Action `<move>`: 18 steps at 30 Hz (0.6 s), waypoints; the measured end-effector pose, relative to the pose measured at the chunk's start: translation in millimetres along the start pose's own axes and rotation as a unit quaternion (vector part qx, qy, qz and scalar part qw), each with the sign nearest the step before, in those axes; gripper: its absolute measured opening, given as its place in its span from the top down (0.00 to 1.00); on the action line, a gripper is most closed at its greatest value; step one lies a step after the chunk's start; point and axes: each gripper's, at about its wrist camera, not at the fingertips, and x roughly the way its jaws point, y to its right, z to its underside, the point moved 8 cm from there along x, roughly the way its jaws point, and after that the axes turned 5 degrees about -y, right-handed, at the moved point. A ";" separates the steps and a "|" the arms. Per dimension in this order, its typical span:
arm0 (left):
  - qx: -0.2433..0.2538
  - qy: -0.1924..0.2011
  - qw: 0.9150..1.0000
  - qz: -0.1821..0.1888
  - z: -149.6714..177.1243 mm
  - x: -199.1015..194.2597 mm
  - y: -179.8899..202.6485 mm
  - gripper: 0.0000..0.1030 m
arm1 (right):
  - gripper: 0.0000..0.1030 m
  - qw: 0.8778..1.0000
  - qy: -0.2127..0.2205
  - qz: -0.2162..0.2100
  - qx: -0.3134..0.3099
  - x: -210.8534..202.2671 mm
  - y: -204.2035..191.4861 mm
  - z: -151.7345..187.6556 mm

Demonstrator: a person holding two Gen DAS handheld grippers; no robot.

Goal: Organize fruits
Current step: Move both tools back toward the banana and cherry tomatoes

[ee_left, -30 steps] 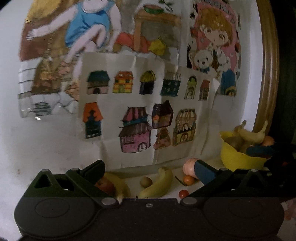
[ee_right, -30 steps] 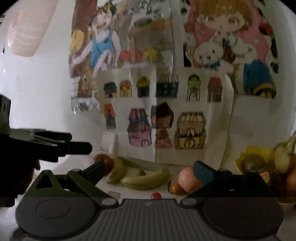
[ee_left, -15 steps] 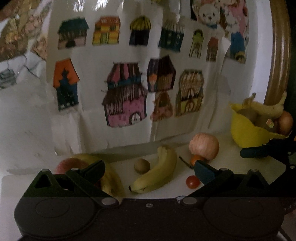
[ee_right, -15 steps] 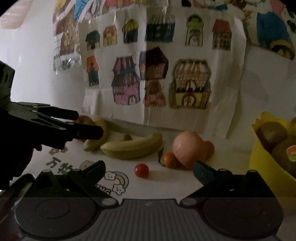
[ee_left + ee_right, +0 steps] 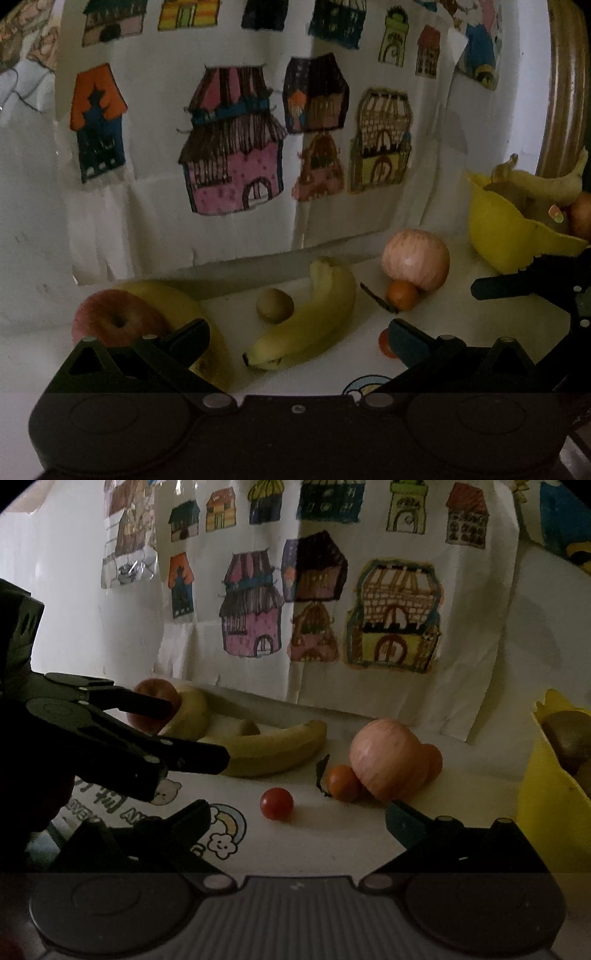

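Observation:
Loose fruit lies on a white table along the wall: a red apple (image 5: 110, 317), a banana (image 5: 310, 314), a small brown fruit (image 5: 275, 304), a pale apple (image 5: 415, 258), a small orange (image 5: 402, 295) and a cherry tomato (image 5: 277, 804). A second banana (image 5: 173, 302) curves behind the red apple. My left gripper (image 5: 297, 334) is open, low over the table, its fingers on either side of the near banana. My right gripper (image 5: 297, 812) is open too, just short of the cherry tomato. At the right a yellow bowl (image 5: 509, 236) holds bananas and kiwis.
Children's drawings of houses (image 5: 236, 147) hang on the wall right behind the fruit. A printed mat with a rainbow (image 5: 225, 823) covers the near table. In the right wrist view the left gripper (image 5: 195, 734) reaches in from the left over the banana's end.
Both grippers have come down and closer to the table; the fruit now fills the lower half of each view. Both stay open.

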 end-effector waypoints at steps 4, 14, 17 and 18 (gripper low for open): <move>0.001 -0.004 1.000 0.000 2.6 7.3 -0.3 0.01 | 0.00 1.000 -0.005 -0.007 -0.003 6.5 -0.5 0.3; 0.021 -0.001 1.000 0.001 2.2 13.4 1.1 0.03 | 0.13 0.999 -0.011 -0.032 -0.023 15.5 -8.6 -1.3; 0.029 0.000 1.000 0.001 2.6 14.3 2.3 0.08 | 0.19 0.999 -0.015 -0.033 -0.030 18.4 -9.2 -2.3; 0.030 0.000 1.000 0.002 2.5 15.1 2.8 0.09 | 0.20 0.999 -0.016 -0.032 -0.032 19.5 -9.2 -2.6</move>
